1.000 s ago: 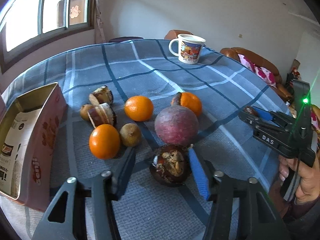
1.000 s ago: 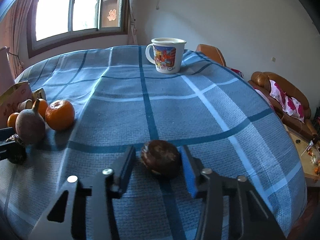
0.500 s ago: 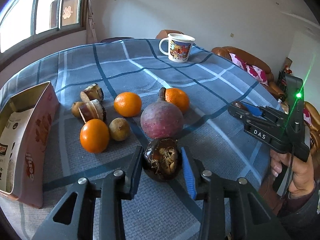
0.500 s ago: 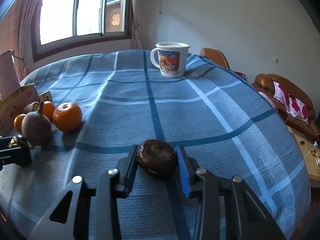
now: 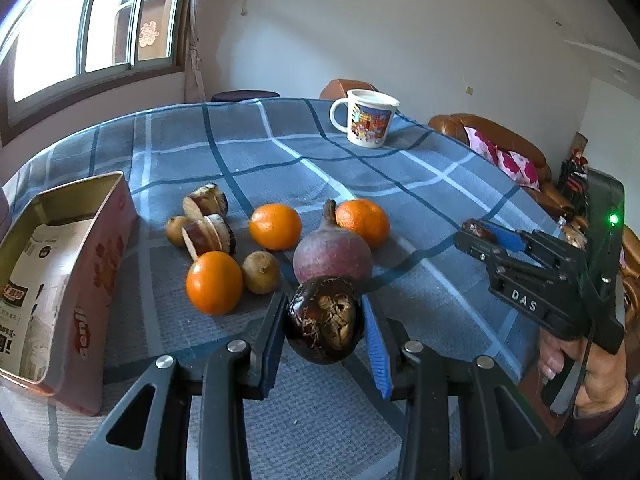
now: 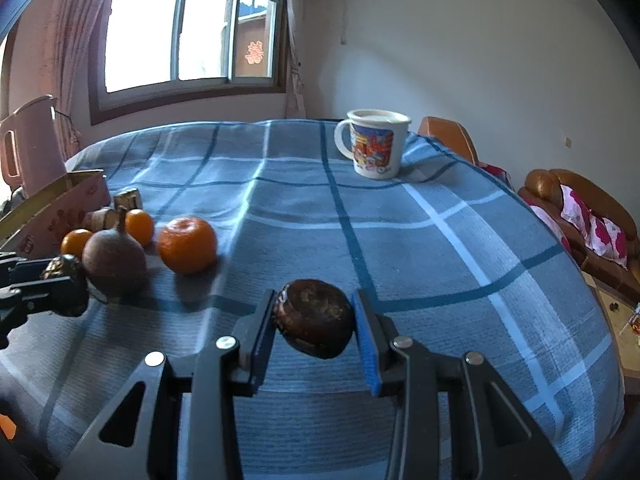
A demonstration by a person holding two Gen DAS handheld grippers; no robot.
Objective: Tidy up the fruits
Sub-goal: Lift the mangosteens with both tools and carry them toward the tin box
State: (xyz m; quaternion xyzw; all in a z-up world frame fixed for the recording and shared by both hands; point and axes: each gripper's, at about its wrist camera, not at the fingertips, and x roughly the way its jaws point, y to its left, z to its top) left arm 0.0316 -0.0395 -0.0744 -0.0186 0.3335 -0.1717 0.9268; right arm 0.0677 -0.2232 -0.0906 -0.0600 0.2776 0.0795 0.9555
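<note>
A: Grippers both loaded! Left gripper [image 5: 324,330] is clamped on a dark, wrinkled mangosteen [image 5: 325,320], pinched between its pads.

B: And the right gripper [image 6: 314,330] squeezes a second dark round fruit [image 6: 314,318] above the blue checked tablecloth [image 6: 420,248].

A: Just past the left one sits a purple, stemmed fruit [image 5: 332,256]. Left of it, an orange [image 5: 214,282] and a small brown fruit [image 5: 261,266], nearly touching.

B: Further back, two more oranges [image 5: 275,226], and cut brown pieces [image 5: 208,232] beside the open pink tin box [image 5: 100,248].

A: Far across the cloth, well apart from everything, a cartoon mug [image 5: 368,122] stands upright.
</note>
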